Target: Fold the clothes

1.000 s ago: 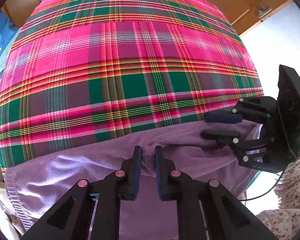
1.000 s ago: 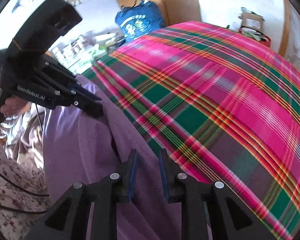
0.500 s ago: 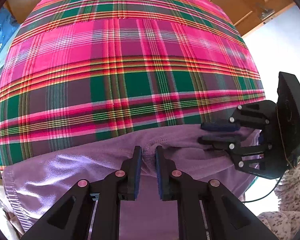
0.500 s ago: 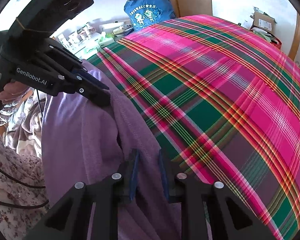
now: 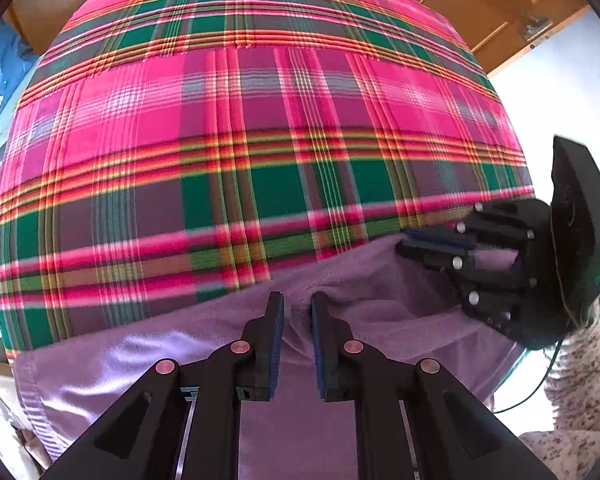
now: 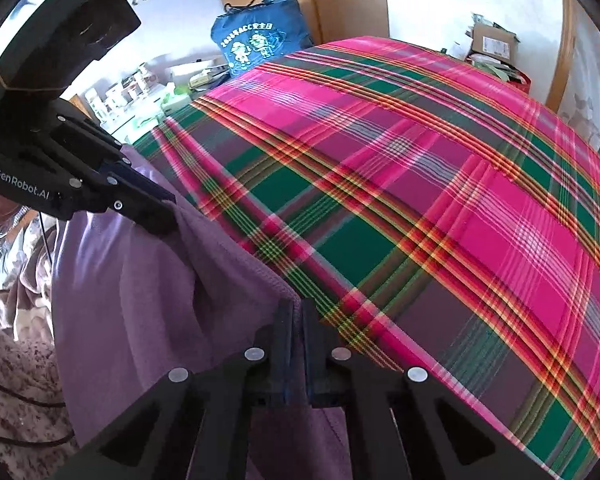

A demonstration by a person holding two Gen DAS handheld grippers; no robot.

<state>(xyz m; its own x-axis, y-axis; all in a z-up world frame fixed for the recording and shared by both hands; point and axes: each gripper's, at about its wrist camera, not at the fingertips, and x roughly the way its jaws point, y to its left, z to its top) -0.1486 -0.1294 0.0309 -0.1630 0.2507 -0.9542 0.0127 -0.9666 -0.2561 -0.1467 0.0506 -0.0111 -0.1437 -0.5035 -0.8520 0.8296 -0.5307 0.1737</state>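
A purple garment [image 5: 172, 344] lies along the near edge of the bed, partly hanging off it. In the left wrist view my left gripper [image 5: 296, 314] is shut on a bunched fold of the garment's upper edge. To the right, my right gripper [image 5: 406, 242] pinches the same edge. In the right wrist view the right gripper [image 6: 296, 310] is closing tight, its pads pressed on the hem of the purple garment [image 6: 140, 280]. The left gripper [image 6: 162, 216] grips the cloth farther up on the left. The fabric sags in folds between the two grips.
A pink, green and red plaid sheet [image 5: 260, 140] covers the bed [image 6: 440, 200]. Behind it stand a blue bag [image 6: 260, 44], wooden cupboards [image 5: 492, 12], a cardboard box [image 6: 492, 40] and a cluttered shelf [image 6: 132, 96]. A floral sleeve [image 5: 580, 392] shows at right.
The right gripper's jaws have narrowed from a clear gap to pinching the garment's hem. The left gripper keeps its grip and has barely moved.
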